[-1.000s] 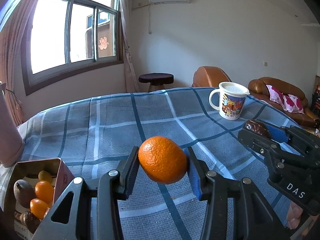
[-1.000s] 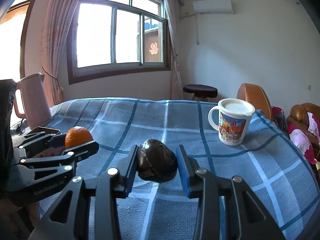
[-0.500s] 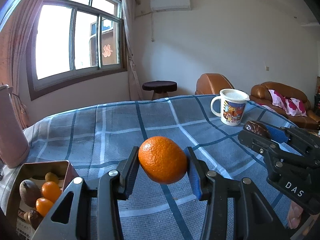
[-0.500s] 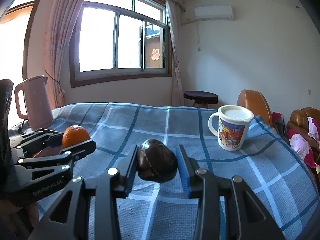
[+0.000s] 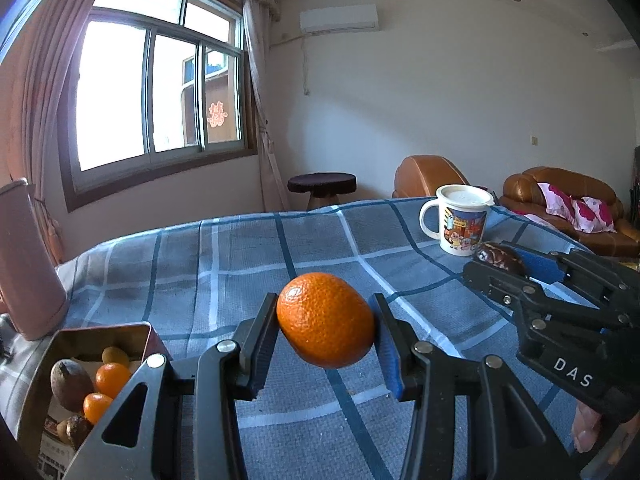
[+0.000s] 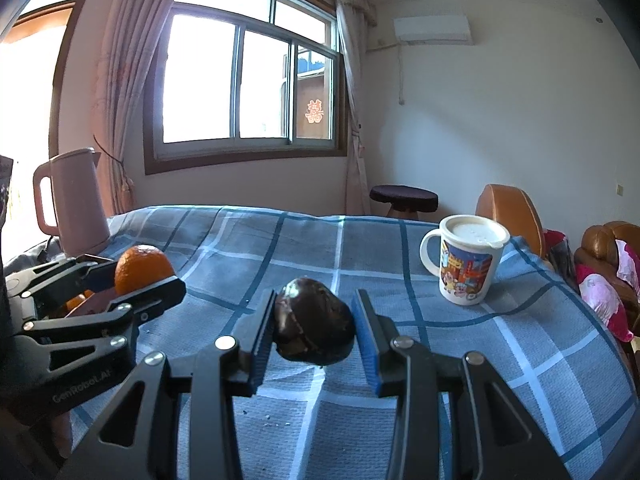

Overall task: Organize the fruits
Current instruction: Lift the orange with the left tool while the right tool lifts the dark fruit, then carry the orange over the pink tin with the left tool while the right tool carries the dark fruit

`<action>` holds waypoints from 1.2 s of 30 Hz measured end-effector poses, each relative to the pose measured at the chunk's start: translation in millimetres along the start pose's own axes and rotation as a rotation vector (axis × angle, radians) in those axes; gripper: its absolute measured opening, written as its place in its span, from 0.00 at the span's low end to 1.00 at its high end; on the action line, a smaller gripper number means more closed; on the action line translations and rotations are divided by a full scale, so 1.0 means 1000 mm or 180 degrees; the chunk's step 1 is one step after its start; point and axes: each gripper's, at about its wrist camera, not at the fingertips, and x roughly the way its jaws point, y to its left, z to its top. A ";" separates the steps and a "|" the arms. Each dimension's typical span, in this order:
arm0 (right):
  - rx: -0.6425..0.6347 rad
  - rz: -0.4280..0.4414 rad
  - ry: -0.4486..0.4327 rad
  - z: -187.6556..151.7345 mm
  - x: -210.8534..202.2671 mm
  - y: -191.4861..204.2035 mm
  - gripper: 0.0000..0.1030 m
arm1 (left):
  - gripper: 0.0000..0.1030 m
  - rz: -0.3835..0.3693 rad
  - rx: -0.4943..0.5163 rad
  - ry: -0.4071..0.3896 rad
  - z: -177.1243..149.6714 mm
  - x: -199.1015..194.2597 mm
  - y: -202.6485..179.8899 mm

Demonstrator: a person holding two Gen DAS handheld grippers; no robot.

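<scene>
My left gripper (image 5: 326, 320) is shut on an orange (image 5: 326, 319) and holds it above the blue checked tablecloth. My right gripper (image 6: 314, 326) is shut on a dark brown wrinkled fruit (image 6: 314, 326), also held above the cloth. In the left wrist view the right gripper (image 5: 504, 262) shows at the right with the dark fruit (image 5: 498, 258). In the right wrist view the left gripper (image 6: 136, 276) shows at the left with the orange (image 6: 142, 268). A metal box (image 5: 64, 340) at the lower left holds several small oranges (image 5: 112, 376) and brownish fruits.
A white cartoon mug (image 6: 468, 260) with a lid stands on the cloth at the right; it also shows in the left wrist view (image 5: 462, 218). A pink kettle (image 6: 74, 200) stands at the table's left edge. A stool and brown sofas lie beyond the table.
Both grippers have tilted upward a little with their fruits still held; the table and mug sit lower in view. The grips have not changed.
</scene>
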 end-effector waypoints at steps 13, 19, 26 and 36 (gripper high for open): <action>0.0005 0.0076 -0.0048 -0.001 -0.006 0.007 0.40 | 0.46 -0.0038 -0.0087 0.0046 -0.005 -0.009 0.011; -0.0074 0.0132 -0.0076 -0.002 -0.011 0.020 0.40 | 0.46 -0.0032 -0.0126 0.0043 -0.008 -0.015 0.017; -0.0143 0.0206 -0.0084 -0.003 -0.013 0.034 0.40 | 0.46 -0.0030 -0.0158 0.0053 -0.012 -0.023 0.025; -0.0234 0.0333 -0.0088 -0.004 -0.015 0.061 0.40 | 0.46 0.0010 -0.0226 0.0051 -0.018 -0.036 0.044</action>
